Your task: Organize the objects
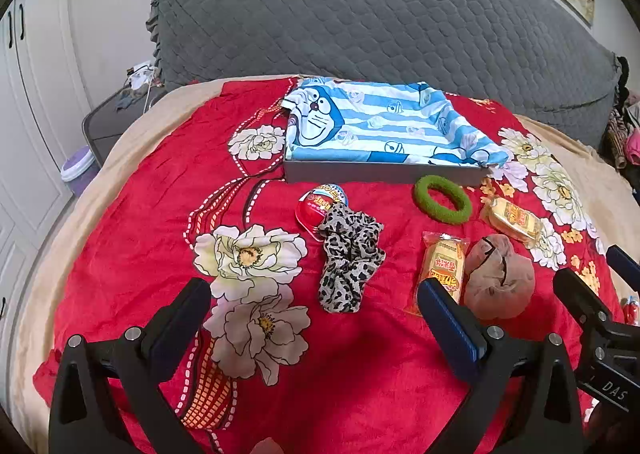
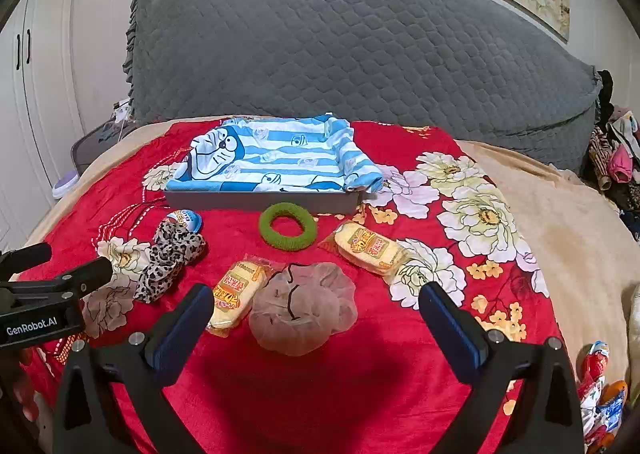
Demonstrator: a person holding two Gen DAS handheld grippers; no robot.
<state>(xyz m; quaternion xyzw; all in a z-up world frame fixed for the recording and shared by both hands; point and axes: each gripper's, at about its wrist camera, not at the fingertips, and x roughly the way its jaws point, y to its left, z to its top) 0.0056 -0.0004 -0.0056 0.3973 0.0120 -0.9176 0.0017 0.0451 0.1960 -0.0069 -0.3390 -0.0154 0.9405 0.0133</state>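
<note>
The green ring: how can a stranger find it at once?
Find the grey tray lined with blue-striped cartoon cloth on the red floral bedspread. The green ring lies just before its front wall. It alone is green, fuzzy and round with a hole.

Black hand-held gripper (image 1: 316, 298) — blue pads (image 1: 452, 314) (silver screws)

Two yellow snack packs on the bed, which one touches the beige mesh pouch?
The nearer snack pack, left of the mesh pouch. The other pack lies apart, beyond it.
</note>
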